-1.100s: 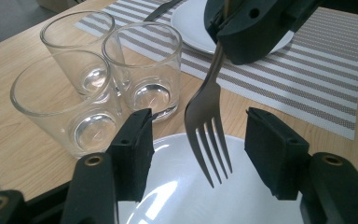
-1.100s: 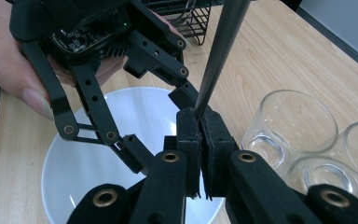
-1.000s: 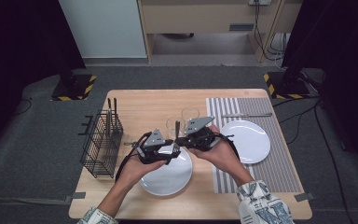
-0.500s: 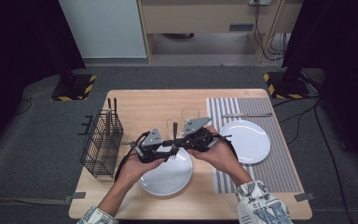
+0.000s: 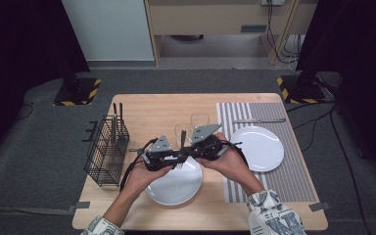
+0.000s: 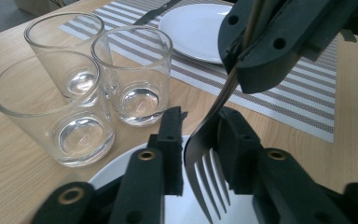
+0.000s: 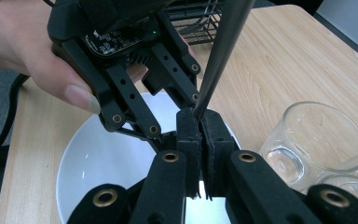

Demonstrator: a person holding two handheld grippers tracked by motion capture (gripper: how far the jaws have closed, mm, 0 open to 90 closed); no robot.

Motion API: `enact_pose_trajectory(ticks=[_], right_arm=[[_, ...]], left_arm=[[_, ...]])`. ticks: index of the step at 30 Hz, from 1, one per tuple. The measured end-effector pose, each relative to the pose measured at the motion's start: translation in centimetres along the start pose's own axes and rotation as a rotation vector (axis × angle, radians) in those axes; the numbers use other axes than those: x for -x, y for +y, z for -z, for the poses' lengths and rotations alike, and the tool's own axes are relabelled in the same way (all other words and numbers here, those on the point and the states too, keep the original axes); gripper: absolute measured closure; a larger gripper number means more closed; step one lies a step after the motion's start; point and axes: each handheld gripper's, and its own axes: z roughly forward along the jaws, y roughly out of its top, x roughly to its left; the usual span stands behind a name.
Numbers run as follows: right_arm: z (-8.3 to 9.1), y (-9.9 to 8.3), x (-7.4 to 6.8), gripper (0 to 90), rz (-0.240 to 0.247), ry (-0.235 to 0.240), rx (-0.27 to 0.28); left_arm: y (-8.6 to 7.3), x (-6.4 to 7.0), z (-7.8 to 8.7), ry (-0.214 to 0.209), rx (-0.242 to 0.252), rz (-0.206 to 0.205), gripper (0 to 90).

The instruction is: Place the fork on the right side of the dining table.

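The worktop point(image 5: 156, 110) carries a white plate point(image 5: 176, 188) at the lower middle of the high view, and I'm working just above it. A wire basket point(image 5: 105, 152) stands at the left and three glasses point(image 6: 51, 116) at the upper left of the left gripper view. My right tongs point(image 7: 199, 126) are clamped tight on the fork point(image 6: 205, 177), low on its handle, which runs up out of the top of the right gripper view. My left tongs point(image 6: 200, 114) stand apart around the fork's head at the lower middle of their view, tines pointing back at the camera. One jaw seems to rest against the metal and the other has a gap. I read this as a handover between my hands. To do it well, I should keep the right grip firm and slide the left jaws up to the neck, where the metal is narrow and flat. Then I square them to its faces and close fully. I should let go with the right only once the fork sits steady, keeping it over the plate and away from the glasses.
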Motion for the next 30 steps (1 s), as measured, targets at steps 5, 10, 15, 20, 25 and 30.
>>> enact_pose_trajectory(ticks=[5, 10, 15, 20, 25, 30], right_arm=[[0.02, -0.19, 0.05, 87.1, -0.007, 0.000, 0.004], [0.24, -0.55, 0.25, 85.9, -0.026, -0.004, 0.015], [0.21, -0.80, 0.32, 85.0, -0.034, -0.009, 0.017], [0.38, -0.86, 0.33, 81.7, -0.042, -0.019, 0.019], [0.65, -0.71, -0.01, 68.3, -0.042, -0.053, 0.016], [0.79, -0.55, -0.30, 56.5, -0.037, -0.109, 0.008]], left_arm=[[-0.04, -0.07, 0.12, 0.004, -0.002, 0.005, 76.1], [-0.09, -0.11, 0.33, 0.006, 0.000, 0.004, 81.3], [-0.20, -0.01, 0.25, 0.006, 0.000, 0.009, 86.8], [-0.24, -0.06, 0.41, 0.014, -0.001, 0.005, 87.2], [-0.42, -0.09, 0.38, 0.015, -0.007, 0.009, 87.1], [-0.49, -0.04, 0.36, 0.013, -0.013, 0.001, 87.2]])
